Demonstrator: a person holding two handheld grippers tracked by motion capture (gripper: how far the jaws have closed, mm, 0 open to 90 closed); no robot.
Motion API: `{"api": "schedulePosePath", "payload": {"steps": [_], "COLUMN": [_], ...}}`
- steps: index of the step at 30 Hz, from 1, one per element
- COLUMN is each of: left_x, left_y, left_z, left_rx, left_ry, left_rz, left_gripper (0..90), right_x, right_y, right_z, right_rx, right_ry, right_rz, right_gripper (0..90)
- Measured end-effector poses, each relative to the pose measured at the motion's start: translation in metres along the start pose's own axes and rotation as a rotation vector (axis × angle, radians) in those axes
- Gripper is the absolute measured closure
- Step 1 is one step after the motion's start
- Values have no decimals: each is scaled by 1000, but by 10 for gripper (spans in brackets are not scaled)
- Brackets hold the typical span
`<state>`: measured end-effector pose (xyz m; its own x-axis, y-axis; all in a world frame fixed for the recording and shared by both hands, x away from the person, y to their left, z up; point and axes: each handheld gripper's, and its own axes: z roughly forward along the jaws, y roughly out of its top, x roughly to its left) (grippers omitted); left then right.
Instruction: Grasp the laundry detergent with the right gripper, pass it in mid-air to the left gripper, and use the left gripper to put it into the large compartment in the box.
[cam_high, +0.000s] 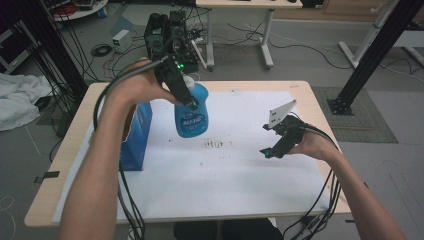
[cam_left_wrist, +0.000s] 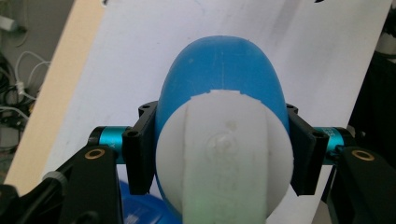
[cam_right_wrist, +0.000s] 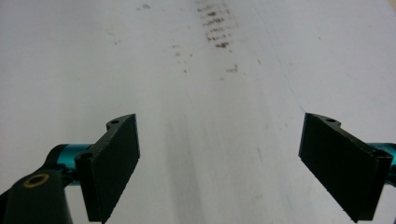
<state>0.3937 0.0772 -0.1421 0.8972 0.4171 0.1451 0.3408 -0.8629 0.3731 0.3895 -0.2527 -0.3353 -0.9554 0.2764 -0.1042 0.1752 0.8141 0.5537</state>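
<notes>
Left tool (cam_high: 186, 97) squeezes the blue bottle (cam_high: 192, 117) just under its white cap (cam_left_wrist: 224, 154) and holds it up in the air, over the far left part of the bench (cam_high: 305, 92). A blue box (cam_high: 136, 137) stands just beside it, near the left edge. Right tool (cam_high: 274, 145) is wide with nothing in it, low over bare white paper (cam_high: 225, 175), well apart from the bottle.

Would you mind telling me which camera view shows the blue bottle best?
The high view: there the whole blue bottle shows with its label, lifted above the white sheet by the left hand-held gripper. The left gripper view shows it from above, white cap foremost, clamped between the jaws. The right gripper view looks at the sheet.
</notes>
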Motion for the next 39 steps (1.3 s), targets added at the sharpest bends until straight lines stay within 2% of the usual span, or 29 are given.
{"api": "schedulePosePath", "payload": {"steps": [2, 3, 8, 11, 13, 15, 16, 17, 21, 22, 30, 35, 37, 38, 39], "left_x": [6, 10, 29, 38, 44, 50, 52, 54, 61, 62, 72, 74, 74, 75, 76], "left_y": [-4, -7, -22, -32, -39, -48, -51, -55, -70, -76, -103, -114, -118, -120, -122], "left_z": [-14, -22, -52, -65, -71, -77, -79, -81, -86, -86, -92, -84, -79, -78, -76], "left_rx": [3, -2, 9, 22, 34, 47, 47, 43, 63, 52, 85, 95, 97, 105, 104], "left_ry": [19, 23, 60, 81, 93, 105, 109, 113, 122, 127, 154, 142, 136, 133, 131], "left_rz": [-26, -46, -113, -144, -167, -191, -198, -215, -228, -257, -279, -283, -288, -285, -283], "left_gripper": [381, 382, 382, 382, 382, 382, 382, 382, 382, 382, 382, 382, 381, 382, 382], "right_x": [-1, -4, -4, -5, -3, -5, -4, -4, -5, -5, -5, -5, -4, -2, -3], "right_y": [-5, -7, -17, -22, -26, -29, -30, -31, -34, -35, -41, -42, -42, -42, -42], "right_z": [-4, -4, -13, -15, -16, -16, -17, -17, -19, -18, -21, -19, -17, -16, -16], "right_rx": [-5, -15, -2, -5, 3, 3, 18, 12, 13, 0, 6, 19, 9, 16, 10], "right_ry": [-3, -9, -38, -49, -44, -55, -58, -61, -69, -74, -77, -81, -79, -75, -77], "right_rz": [7, -18, -4, -7, 11, 1, 9, 14, 10, 3, 14, 10, 11, 25, 8], "right_gripper": [117, 117, 118, 117, 117, 118, 118, 118, 118, 118, 118, 118, 118, 118, 118]}}
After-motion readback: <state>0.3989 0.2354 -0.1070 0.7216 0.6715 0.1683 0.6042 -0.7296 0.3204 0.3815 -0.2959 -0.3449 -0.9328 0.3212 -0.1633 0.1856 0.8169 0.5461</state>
